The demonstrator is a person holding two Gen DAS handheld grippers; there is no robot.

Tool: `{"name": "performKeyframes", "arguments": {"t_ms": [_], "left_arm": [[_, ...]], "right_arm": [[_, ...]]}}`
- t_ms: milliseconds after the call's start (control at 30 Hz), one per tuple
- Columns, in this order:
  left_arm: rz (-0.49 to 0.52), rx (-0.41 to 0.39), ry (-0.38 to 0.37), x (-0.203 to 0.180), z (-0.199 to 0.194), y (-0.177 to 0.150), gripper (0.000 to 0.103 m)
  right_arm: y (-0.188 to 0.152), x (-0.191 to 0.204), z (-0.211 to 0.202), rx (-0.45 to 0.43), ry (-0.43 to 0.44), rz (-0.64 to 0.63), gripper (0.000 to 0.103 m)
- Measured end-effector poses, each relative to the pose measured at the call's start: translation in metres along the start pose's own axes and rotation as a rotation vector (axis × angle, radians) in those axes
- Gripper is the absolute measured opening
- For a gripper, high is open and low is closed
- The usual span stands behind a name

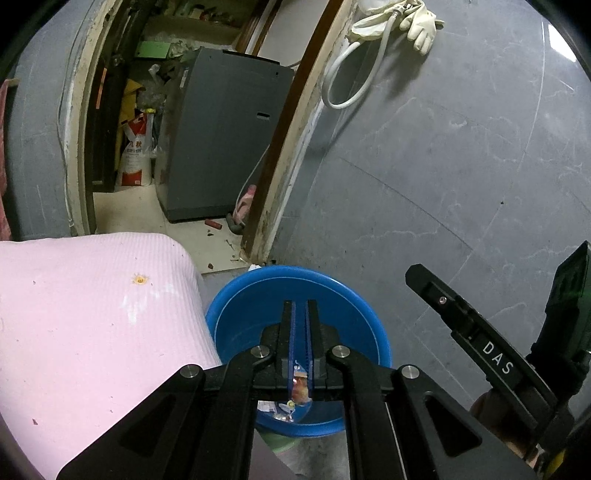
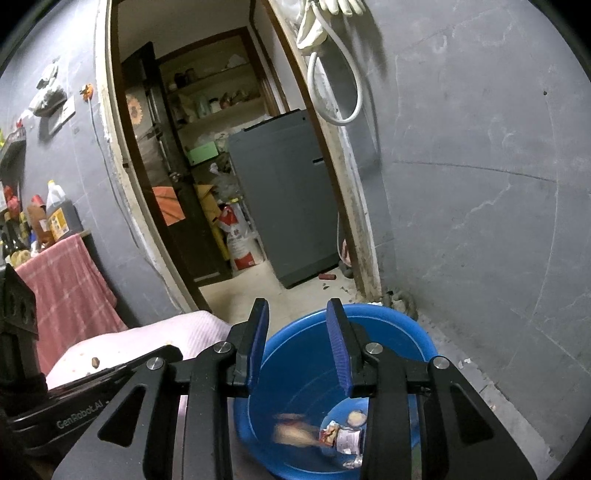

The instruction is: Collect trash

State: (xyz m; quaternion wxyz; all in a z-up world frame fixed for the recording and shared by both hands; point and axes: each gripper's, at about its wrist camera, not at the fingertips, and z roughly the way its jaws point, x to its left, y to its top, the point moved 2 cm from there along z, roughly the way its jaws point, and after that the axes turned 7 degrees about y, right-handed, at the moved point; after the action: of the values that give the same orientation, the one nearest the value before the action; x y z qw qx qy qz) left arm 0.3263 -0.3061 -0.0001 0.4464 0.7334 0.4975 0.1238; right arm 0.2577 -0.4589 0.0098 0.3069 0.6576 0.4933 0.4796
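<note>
Trash lies in the bottom of a blue basin [image 2: 295, 354] on the floor: crumpled wrappers [image 2: 341, 437] near the 5 o'clock side of its floor, and beside them, toward 7 o'clock, a brownish piece [image 2: 291, 430] too blurred to name. The right hand-held gripper [image 2: 297, 341] hangs over the basin with its blue-padded fingers apart and nothing between them. The left hand-held gripper [image 1: 300, 334] is over the same basin, its fingers drawn together so that only a thin slit shows; in the near end of that slit sits an orange and white scrap [image 1: 300, 387], though whether the pads pinch it or it lies below in the basin I cannot tell. A pink cloth [image 1: 92, 325] covers a table at 9 o'clock of the basin, touching its rim in the left wrist view. Beyond the basin, at 12 o'clock, a doorway opens on a storeroom with a grey appliance [image 2: 284, 199] and a red and white sack [image 2: 240, 240]. White gloves [image 1: 421, 26] and a looped hose [image 1: 354, 70] hang on the grey wall at 1 o'clock.
</note>
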Motion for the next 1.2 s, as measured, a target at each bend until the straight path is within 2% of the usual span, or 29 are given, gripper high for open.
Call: {"name": "performKeyframes", "arguments": {"t_ms": [100, 167, 300, 367, 600, 633, 667, 700, 833, 1000, 1100, 1200], "left_arm": [[-0.004, -0.021, 0.003, 0.005, -0.005, 0.001, 0.015], [-0.014, -0.047, 0.011, 0.008, -0.011, 0.001, 0.029], [-0.027, -0.093, 0.036, 0.013, -0.026, 0.005, 0.033], [-0.031, -0.114, 0.056, 0.017, -0.034, 0.009, 0.044], [-0.049, -0.206, 0.148, 0.036, -0.068, 0.016, 0.070], [-0.056, -0.219, 0.163, 0.040, -0.074, 0.016, 0.075], [-0.063, -0.232, 0.178, 0.044, -0.080, 0.016, 0.080], [-0.066, -0.240, 0.188, 0.045, -0.083, 0.016, 0.081], [-0.068, -0.282, 0.258, 0.059, -0.105, 0.016, 0.092], [-0.070, -0.324, 0.312, 0.076, -0.128, 0.013, 0.093], [-0.079, -0.344, 0.335, 0.086, -0.140, 0.010, 0.097], [-0.092, -0.375, 0.367, 0.097, -0.156, 0.007, 0.098]], "right_arm": [[0.001, 0.000, -0.001, -0.004, -0.001, -0.003, 0.032], [0.001, 0.001, -0.001, -0.010, -0.002, -0.007, 0.033], [0.004, 0.003, -0.005, -0.032, -0.004, -0.024, 0.042], [0.004, 0.004, -0.007, -0.044, -0.001, -0.033, 0.044], [0.010, 0.016, -0.015, -0.090, 0.008, -0.080, 0.052], [0.011, 0.019, -0.015, -0.095, 0.010, -0.086, 0.054], [0.012, 0.022, -0.016, -0.101, 0.014, -0.092, 0.062], [0.012, 0.025, -0.017, -0.107, 0.017, -0.097, 0.071], [0.014, 0.038, -0.021, -0.136, 0.039, -0.122, 0.078], [0.016, 0.062, -0.026, -0.176, 0.063, -0.165, 0.093], [0.017, 0.078, -0.028, -0.202, 0.087, -0.189, 0.103], [0.018, 0.093, -0.029, -0.219, 0.122, -0.213, 0.103]]}}
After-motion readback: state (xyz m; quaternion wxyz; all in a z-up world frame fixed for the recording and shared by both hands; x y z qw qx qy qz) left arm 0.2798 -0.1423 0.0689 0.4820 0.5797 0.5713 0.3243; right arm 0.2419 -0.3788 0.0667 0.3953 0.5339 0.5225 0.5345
